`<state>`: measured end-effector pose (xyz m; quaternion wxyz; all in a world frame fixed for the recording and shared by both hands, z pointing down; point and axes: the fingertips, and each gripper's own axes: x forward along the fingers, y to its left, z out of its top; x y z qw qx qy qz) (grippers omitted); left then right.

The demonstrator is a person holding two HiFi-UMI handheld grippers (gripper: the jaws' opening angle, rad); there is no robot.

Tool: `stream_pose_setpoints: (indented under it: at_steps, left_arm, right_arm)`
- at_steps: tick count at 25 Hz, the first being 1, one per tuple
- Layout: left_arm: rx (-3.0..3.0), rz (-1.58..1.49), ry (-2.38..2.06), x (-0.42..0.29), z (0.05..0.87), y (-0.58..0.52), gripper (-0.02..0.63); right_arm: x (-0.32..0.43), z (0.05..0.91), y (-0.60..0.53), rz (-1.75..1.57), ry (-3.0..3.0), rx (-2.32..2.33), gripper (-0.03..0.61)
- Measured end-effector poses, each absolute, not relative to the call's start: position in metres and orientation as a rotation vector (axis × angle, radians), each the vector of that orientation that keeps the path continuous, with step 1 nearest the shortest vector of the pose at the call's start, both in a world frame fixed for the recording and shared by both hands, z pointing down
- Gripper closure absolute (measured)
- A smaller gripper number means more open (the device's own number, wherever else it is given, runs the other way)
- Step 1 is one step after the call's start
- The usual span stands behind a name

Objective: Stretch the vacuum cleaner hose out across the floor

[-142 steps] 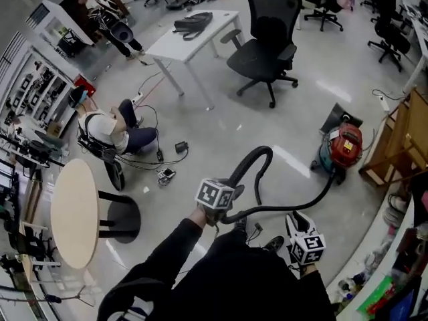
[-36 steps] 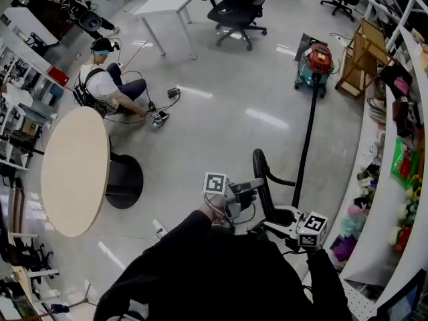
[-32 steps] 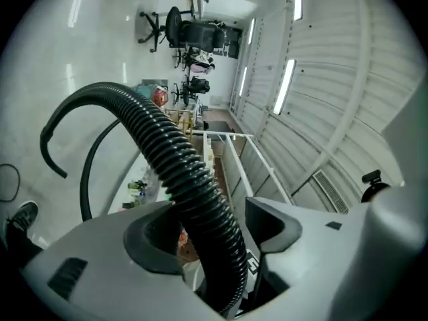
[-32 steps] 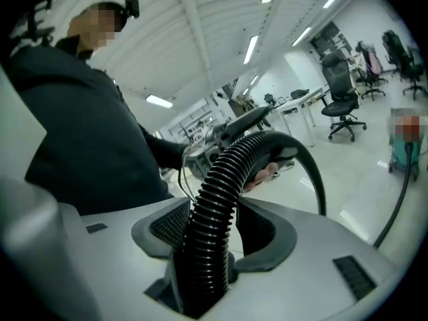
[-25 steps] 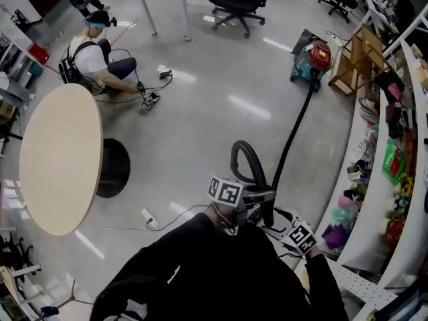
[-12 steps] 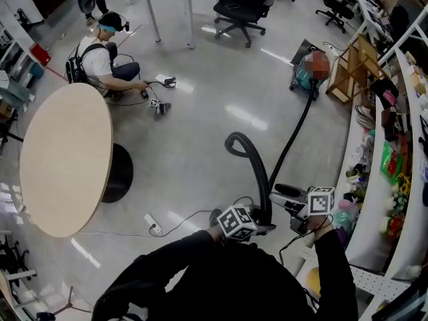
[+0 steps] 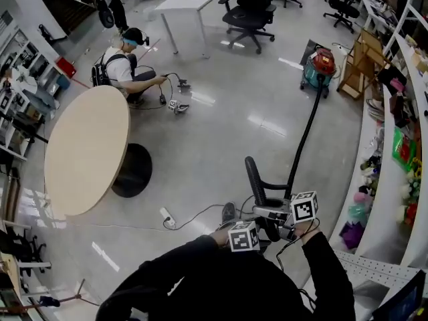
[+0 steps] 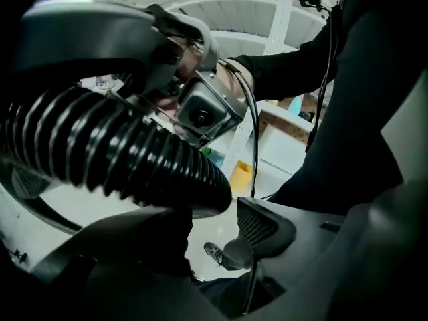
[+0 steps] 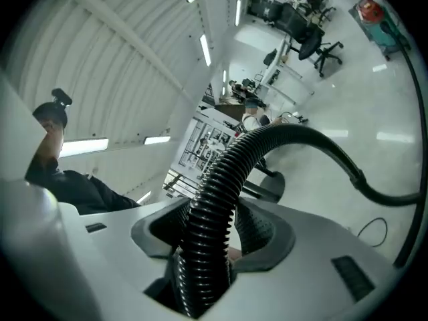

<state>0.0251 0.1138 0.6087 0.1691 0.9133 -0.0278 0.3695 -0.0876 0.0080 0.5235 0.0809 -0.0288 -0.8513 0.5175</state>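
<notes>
Right fingers (image 9: 257, 227) closing on hose (image 9: 222, 179); left fingers (image 8: 257, 225) easing apart beside it; loop shorter than before.

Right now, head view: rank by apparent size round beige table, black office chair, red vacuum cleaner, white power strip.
Largest first:
round beige table
black office chair
red vacuum cleaner
white power strip
No ties.

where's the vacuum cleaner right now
The vacuum cleaner stands on the floor at the head view's upper right, beside the wooden stand, right of the office chair, at the far end of the hose.
</notes>
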Motion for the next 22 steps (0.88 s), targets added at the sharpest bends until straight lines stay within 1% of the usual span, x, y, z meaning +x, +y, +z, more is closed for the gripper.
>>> stream_pose_setpoints:
  at_steps: [3,5,7,9,10,11,12,15,20,21,22]
  left_arm:
    - [2.445,1.073,-0.04,0.03,0.625,0.16,0.387]
    - [2.281,0.871,-0.083,0.015,0.62,0.177,0.387]
    - [2.078,0.459,-0.224,-0.007,0.597,0.16,0.387]
    - [1.795,-0.056,-0.365,-0.034,0.569,0.12,0.378]
    - [1.644,-0.287,-0.403,-0.047,0.556,0.1,0.333]
    - [1.537,-0.457,-0.424,-0.057,0.546,0.083,0.267]
    - [1.492,-0.553,-0.441,-0.063,0.542,0.071,0.243]
    - [1.527,-0.576,-0.481,-0.066,0.545,0.061,0.225]
    - [1.525,-0.66,-0.395,-0.088,0.531,0.081,0.23]
    - [1.537,-0.657,-0.375,-0.093,0.531,0.088,0.244]
    - [1.553,-0.646,-0.361,-0.099,0.531,0.096,0.294]
  right_arm:
    - [-0.039,0.524,0.038,1.475,-2.68,-0.029,0.367]
    - [-0.014,0.527,0.06,1.404,-2.725,-0.014,0.371]
    - [0.001,0.528,0.09,1.306,-2.741,-0.062,0.371]
    - [0.008,0.53,0.124,1.174,-2.738,-0.141,0.373]
    - [0.008,0.531,0.14,1.107,-2.732,-0.18,0.373]
    - [0.008,0.533,0.155,1.042,-2.729,-0.213,0.374]
    - [0.007,0.534,0.168,0.983,-2.73,-0.238,0.374]
    - [0.001,0.536,0.19,0.861,-2.732,-0.243,0.374]
    - [-0.028,0.558,0.228,0.678,-2.582,-0.196,0.379]
    - [-0.035,0.565,0.237,0.656,-2.546,-0.191,0.382]
    - [-0.044,0.572,0.245,0.624,-2.505,-0.186,0.383]
